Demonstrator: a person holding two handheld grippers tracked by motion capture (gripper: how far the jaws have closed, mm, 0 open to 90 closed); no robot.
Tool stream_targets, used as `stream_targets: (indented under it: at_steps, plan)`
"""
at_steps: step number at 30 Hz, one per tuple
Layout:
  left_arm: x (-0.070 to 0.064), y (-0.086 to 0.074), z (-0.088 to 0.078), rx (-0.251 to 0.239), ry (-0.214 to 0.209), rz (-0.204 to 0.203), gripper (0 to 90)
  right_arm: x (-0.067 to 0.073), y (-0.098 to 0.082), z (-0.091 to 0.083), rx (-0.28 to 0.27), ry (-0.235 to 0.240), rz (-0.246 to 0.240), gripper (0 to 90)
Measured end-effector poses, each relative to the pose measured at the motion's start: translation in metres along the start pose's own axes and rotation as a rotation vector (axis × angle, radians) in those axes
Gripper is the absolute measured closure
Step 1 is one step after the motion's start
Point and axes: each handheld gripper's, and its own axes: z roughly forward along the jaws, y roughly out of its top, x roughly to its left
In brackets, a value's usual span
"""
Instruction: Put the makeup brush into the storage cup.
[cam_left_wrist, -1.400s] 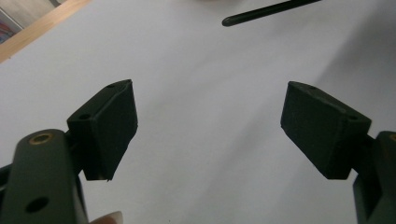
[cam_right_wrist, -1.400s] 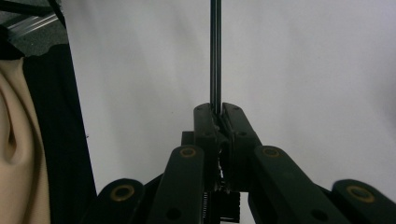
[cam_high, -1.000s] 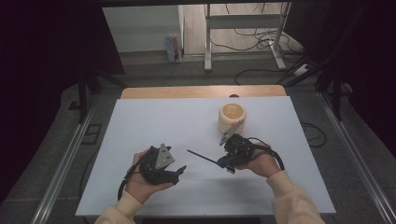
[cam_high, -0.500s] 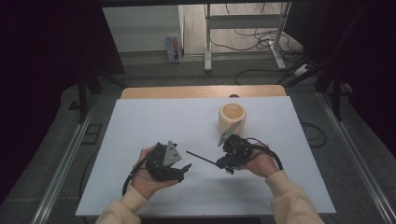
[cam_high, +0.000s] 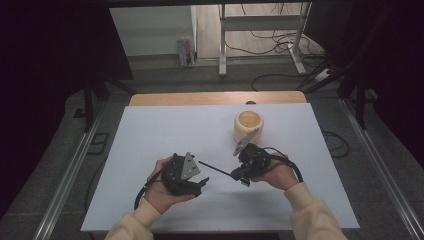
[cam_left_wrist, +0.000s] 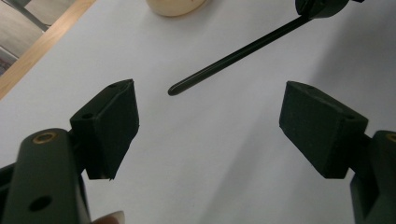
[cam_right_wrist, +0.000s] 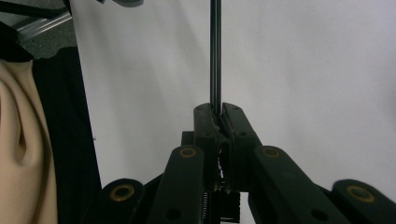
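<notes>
A thin black rod (cam_high: 215, 168) (cam_right_wrist: 215, 51) juts out level over the white table (cam_high: 150, 130), pointing left. My right gripper (cam_high: 235, 174) (cam_right_wrist: 217, 116) is shut on its near end. The left gripper (cam_high: 201, 186) (cam_left_wrist: 210, 126) is open, and nothing lies between its pads (cam_left_wrist: 114, 119). It sits just below and left of the rod's free tip. In the left gripper view the rod (cam_left_wrist: 233, 56) hangs ahead of the jaws and runs back to the right gripper (cam_left_wrist: 322, 5). A round beige cup (cam_high: 248, 124) (cam_left_wrist: 175, 5) stands upright behind the right hand.
The table's far edge is a wooden strip (cam_high: 215, 98). Metal rails (cam_high: 75, 170) run along both sides. A cream sleeve (cam_right_wrist: 18, 140) shows at the left of the right gripper view. Bare white surface lies to the left of and behind the hands.
The left gripper has edged slightly to the right, closer to the rod's free tip. The right gripper and the rod have stayed where they were.
</notes>
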Motion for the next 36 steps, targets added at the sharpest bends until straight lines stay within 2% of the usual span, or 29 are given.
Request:
stream_targets:
  at_steps: [11, 26, 31, 34, 35, 36]
  plan:
    - [-0.001, 0.001, 0.007, 0.009, -0.01, 0.008, 20.8, 0.001, 0.002, 0.003, 0.01, 0.013, -0.008, 85.7]
    - [-0.005, 0.012, 0.016, 0.044, -0.026, 0.077, 22.3, 0.004, 0.004, 0.003, 0.01, 0.025, -0.025, 85.7]
    - [-0.003, 0.014, 0.018, 0.044, -0.033, 0.081, 23.4, 0.004, 0.004, 0.004, 0.012, 0.028, -0.03, 85.7]
    - [-0.003, 0.015, 0.02, 0.053, -0.03, 0.115, 24.9, 0.004, 0.005, 0.003, 0.002, 0.029, -0.035, 85.7]
    - [-0.003, 0.015, 0.02, 0.053, -0.03, 0.115, 25.3, 0.004, 0.005, 0.003, 0.002, 0.029, -0.034, 85.7]
    - [-0.004, 0.016, 0.022, 0.061, -0.029, 0.14, 25.7, 0.004, 0.005, 0.003, 0.002, 0.03, -0.034, 85.7]
